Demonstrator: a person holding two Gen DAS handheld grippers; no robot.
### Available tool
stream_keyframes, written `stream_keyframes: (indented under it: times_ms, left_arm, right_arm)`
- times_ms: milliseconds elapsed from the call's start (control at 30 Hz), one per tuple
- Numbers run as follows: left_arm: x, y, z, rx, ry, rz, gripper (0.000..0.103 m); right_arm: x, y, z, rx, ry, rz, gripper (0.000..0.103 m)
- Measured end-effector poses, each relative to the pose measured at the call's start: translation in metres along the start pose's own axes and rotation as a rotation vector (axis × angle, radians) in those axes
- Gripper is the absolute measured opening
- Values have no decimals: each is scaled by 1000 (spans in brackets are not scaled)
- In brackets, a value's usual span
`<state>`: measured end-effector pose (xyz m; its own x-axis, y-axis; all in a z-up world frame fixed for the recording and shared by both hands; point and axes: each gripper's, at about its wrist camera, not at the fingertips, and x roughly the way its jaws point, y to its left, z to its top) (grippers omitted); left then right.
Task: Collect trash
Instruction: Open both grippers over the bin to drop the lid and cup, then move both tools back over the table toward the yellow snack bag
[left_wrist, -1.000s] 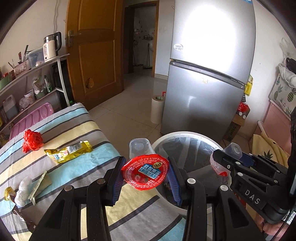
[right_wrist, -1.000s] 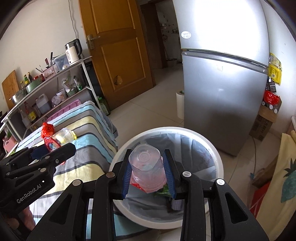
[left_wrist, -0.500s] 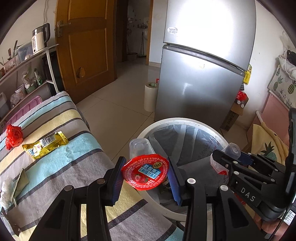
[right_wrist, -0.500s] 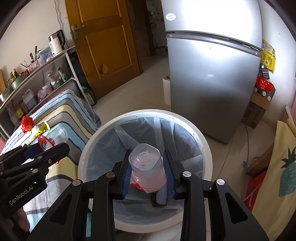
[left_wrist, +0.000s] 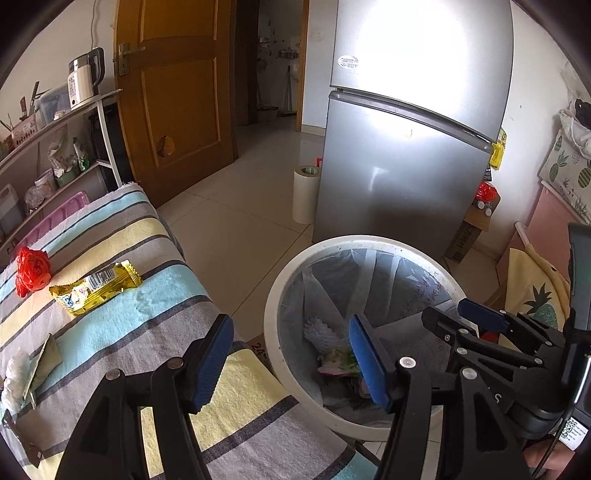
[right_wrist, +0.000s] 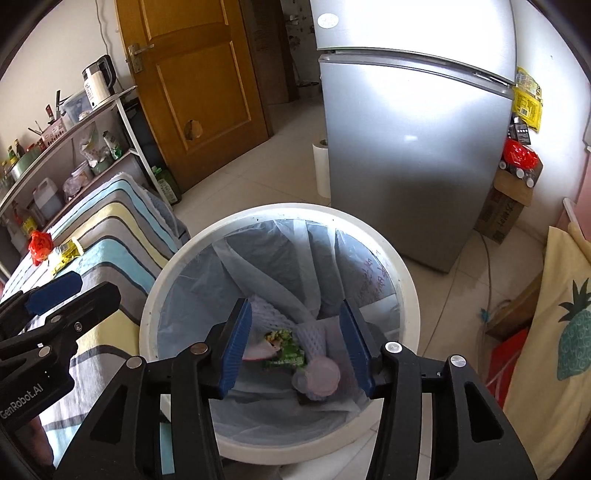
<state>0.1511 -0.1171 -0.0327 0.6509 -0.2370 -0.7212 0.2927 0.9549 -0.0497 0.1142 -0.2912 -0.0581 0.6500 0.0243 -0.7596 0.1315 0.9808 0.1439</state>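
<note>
A white round bin (left_wrist: 273, 295) with a grey liner stands on the floor beside the striped table (left_wrist: 122, 321); it also shows in the right wrist view (right_wrist: 147, 314). My left gripper (left_wrist: 291, 360) is open and empty, over the gap between table edge and bin. My right gripper (right_wrist: 297, 343) is open and empty above the bin. A clear plastic cup (right_wrist: 319, 378), a green wrapper (right_wrist: 286, 350) and white foam netting (right_wrist: 269, 314) lie in the bin. On the table lie a yellow wrapper (left_wrist: 94, 288), a red crumpled wrapper (left_wrist: 31, 269) and a flat wrapper with white paper (left_wrist: 33, 365).
A silver fridge (left_wrist: 406, 147) stands behind the bin, with a paper roll (left_wrist: 306, 194) beside it. A wooden door (left_wrist: 173, 92) and a shelf rack with a kettle (left_wrist: 83, 77) are at the left. A pineapple-print cloth (right_wrist: 561, 343) lies right of the bin.
Both grippers opened. The red-lidded cup left my left gripper and the clear cup left my right gripper; the clear cup now lies in the bin.
</note>
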Motion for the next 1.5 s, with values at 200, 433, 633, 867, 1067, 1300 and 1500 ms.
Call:
stream_keyframes:
  times_ms: [200, 433, 633, 867, 1067, 1300, 1500]
  left_arm:
    - [-6, 6, -1, -16, -12, 9, 65]
    - [-24, 14, -4, -31, -39, 17, 65]
    - [-44, 29, -8, -61, -67, 38, 65]
    - [-71, 58, -14, -111, -104, 87, 65]
    - [-90, 90, -25, -166, -126, 142, 65]
    - [-113, 140, -42, -245, -153, 240, 65]
    - [-131, 185, -59, -319, -164, 308, 65]
  right_arm:
    - [-5, 3, 0, 3, -7, 4, 51]
    - [-19, 13, 1, -7, -39, 19, 51]
    - [-34, 27, 3, -22, -79, 44, 51]
    - [-44, 52, 3, -59, -107, 87, 52]
    - [-47, 83, 4, -98, -124, 140, 56]
    - [-46, 126, 3, -162, -118, 202, 56]
    - [-45, 166, 4, -236, -119, 242, 56]
